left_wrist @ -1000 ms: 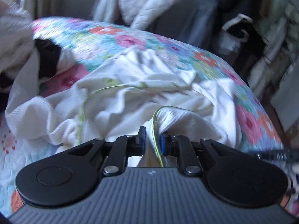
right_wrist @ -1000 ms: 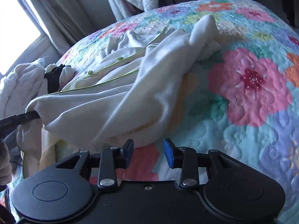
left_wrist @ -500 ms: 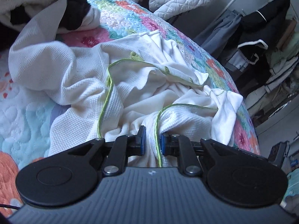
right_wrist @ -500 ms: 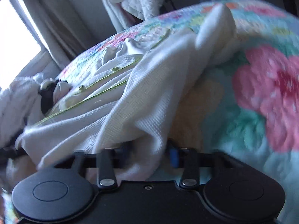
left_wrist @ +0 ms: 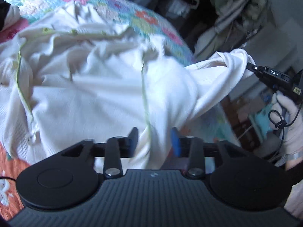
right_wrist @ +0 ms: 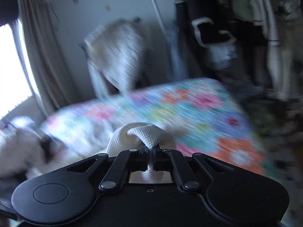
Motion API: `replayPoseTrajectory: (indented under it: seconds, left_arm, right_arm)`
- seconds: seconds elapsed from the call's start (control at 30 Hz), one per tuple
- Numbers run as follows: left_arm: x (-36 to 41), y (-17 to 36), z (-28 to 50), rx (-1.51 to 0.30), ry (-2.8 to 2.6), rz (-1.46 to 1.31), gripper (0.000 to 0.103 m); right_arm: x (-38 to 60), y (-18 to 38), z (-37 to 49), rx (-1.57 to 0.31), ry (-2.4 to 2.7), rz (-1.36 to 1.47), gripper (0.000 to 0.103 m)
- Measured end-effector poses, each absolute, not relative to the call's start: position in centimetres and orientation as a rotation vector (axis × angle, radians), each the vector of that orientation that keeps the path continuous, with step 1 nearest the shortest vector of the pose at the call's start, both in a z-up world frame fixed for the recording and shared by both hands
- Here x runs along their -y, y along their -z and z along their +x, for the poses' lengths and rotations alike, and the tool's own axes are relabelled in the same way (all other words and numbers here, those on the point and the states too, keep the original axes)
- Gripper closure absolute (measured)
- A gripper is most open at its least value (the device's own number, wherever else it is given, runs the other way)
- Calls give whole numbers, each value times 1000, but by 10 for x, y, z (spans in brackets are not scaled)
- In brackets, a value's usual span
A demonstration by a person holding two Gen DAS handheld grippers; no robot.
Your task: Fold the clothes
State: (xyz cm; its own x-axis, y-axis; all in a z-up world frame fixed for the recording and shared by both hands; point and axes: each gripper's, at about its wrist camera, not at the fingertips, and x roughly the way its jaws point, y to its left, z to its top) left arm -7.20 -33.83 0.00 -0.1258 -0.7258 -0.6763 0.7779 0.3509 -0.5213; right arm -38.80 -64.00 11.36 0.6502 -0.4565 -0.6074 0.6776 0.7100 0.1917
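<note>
2 changes: my left gripper (left_wrist: 154,139) now has its jaws parted around the cardigan (left_wrist: 106,94), my right gripper (right_wrist: 150,156) clamps a fold, lifting it to spread.

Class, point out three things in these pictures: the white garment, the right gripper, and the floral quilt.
white garment (left_wrist: 106,98): left wrist view, its spread-out middle.
right gripper (right_wrist: 151,158): right wrist view, between its fingertips, shut on cloth.
floral quilt (right_wrist: 198,109): right wrist view, its bare top.

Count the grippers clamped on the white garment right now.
1. The right gripper is shut on a bunched fold of the white garment, lifted off the quilt. The left gripper is open, with fabric lying between its fingers.
</note>
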Motion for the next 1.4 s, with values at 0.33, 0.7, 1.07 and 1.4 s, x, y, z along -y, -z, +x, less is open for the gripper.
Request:
replayPoseTrajectory:
  seconds: [0.33,0.7,1.07,1.4]
  left_arm:
    - [367,37,-118,-1085,1303,219,40]
    - [412,72,-139,-1068,1314,238,90]
    - [313,12,-59,-811,856,221,96]
    - [281,25,-68,-920,825,123,52]
  right_arm:
    - [668,-19,-437,-788,774,729,64]
    - [725,-16,-419,-647,774,674,25]
    - [703,12,-405,-684,433,766,85]
    - [700,6,-419,-685,520,833,53]
